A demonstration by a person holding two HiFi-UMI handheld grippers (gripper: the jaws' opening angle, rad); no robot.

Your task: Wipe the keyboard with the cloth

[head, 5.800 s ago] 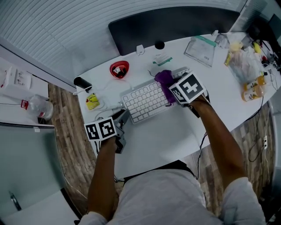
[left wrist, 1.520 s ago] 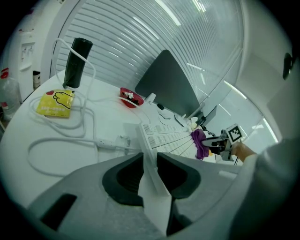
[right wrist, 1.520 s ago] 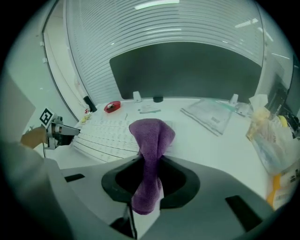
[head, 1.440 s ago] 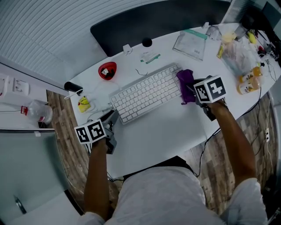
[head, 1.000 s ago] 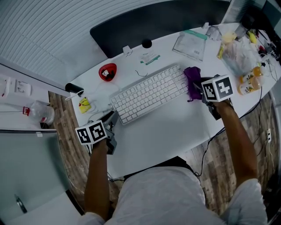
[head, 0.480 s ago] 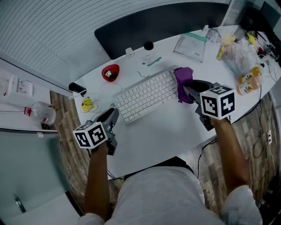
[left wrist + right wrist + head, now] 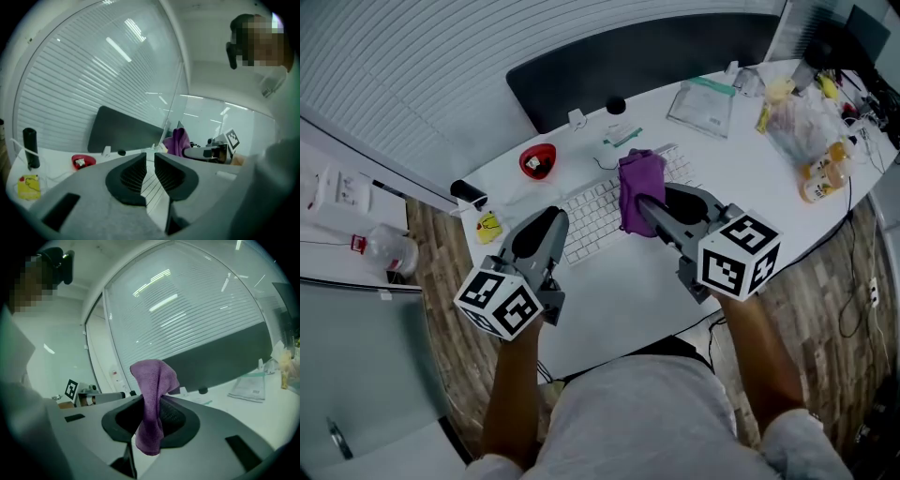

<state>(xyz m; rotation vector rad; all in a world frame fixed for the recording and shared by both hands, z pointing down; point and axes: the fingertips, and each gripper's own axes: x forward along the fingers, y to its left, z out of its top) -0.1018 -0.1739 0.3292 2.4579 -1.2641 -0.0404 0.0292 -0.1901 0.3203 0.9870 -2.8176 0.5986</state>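
The right gripper (image 7: 649, 208) is clamped on the purple cloth (image 7: 637, 183). In the right gripper view its jaws (image 7: 151, 401) pinch the cloth (image 7: 152, 376) about the middle, so that a bunched fold stands up above the pads and a shorter tail hangs down below them. The pads press on the fabric from both sides and no gap shows between them and it. In the head view this gripper reaches in from the right and holds the cloth over the right part of the white keyboard (image 7: 595, 211), which lies slantwise on the white counter (image 7: 628, 291). The left gripper view shows the cloth (image 7: 178, 140) raised clear of the counter at the end of the right gripper. The left gripper (image 7: 546, 220) holds nothing. In its own view the jaws (image 7: 150, 161) stand a narrow slit apart, having just been closing, with only the counter and keyboard seen through the gap and nothing between the ribbed pads. In the head view it hovers near the keyboard's left end without touching it, its marker cube toward the person. A red bowl (image 7: 537, 160) sits on the counter beyond the keyboard's left end, well apart from both grippers.
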